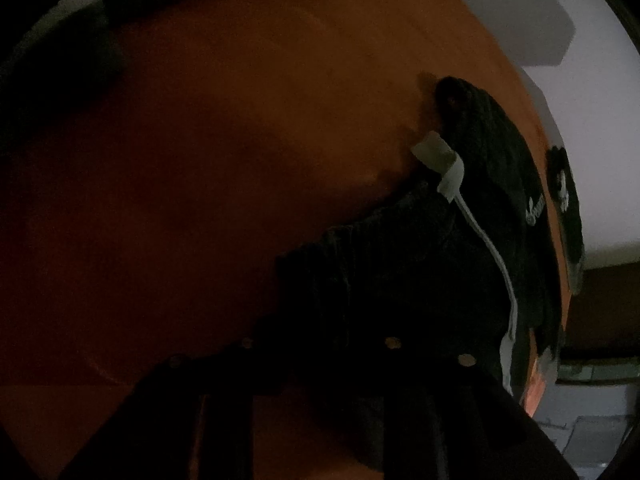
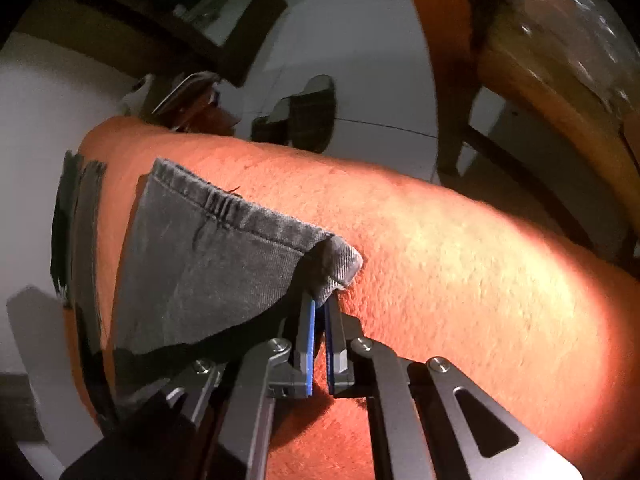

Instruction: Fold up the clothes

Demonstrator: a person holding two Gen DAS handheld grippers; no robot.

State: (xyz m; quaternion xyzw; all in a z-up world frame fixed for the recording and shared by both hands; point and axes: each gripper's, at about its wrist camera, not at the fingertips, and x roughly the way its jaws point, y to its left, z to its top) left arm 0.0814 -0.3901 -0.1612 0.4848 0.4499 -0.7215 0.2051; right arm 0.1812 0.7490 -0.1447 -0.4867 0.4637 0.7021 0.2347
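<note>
I see an orange carpet (image 2: 460,272) filling most of my right wrist view, its pile rough and brightly lit toward the right side. Beyond its far edge lies a pale floor (image 2: 360,32). On that floor, just past the carpet, sits a dark plaid slipper (image 2: 308,116), and left of it a brownish object (image 2: 200,108) I cannot identify. At upper right stands wooden furniture (image 2: 532,80) with a dark leg (image 2: 456,120) reaching the floor. My left wrist view is very dim; the same orange surface (image 1: 240,140) spreads across it, with pale floor (image 1: 560,12) at upper right.
</note>
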